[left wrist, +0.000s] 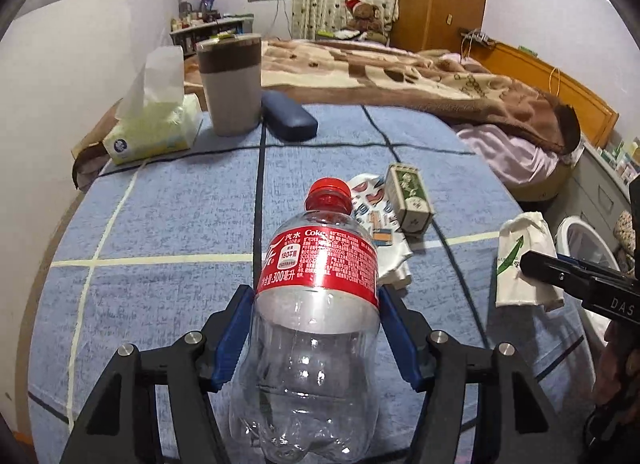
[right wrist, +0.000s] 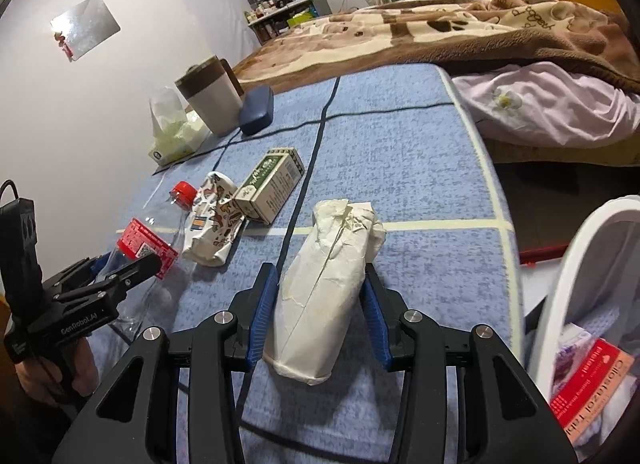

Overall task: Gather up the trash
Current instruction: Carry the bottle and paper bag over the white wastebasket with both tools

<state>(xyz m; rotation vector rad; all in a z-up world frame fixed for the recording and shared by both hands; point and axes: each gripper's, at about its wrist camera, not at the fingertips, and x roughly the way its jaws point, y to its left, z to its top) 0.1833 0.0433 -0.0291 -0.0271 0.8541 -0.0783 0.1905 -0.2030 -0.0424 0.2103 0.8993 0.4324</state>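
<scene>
Coke bottle [left wrist: 316, 304], empty, sits clamped between the left gripper [left wrist: 316, 328] pads above the blue tablecloth [left wrist: 160, 224]; right of it, the right gripper [right wrist: 316, 312] squeezes a crumpled paper cup [right wrist: 324, 284] beside the white bin [right wrist: 580, 264].

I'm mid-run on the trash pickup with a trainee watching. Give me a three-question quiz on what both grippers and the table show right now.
1. True or false: the left gripper is closed around an empty Coke bottle.
2. Multiple choice: what sits between the blue pads of the right gripper? A) green carton B) crumpled white paper cup C) glasses case.
3. Fill in: the green carton lies on the blue tablecloth beside a printed ____ cup.

Key: 1 true. 2 B. 3 paper: the flattened printed paper cup rests against the carton. The white trash bin stands off the table's right edge.
</scene>
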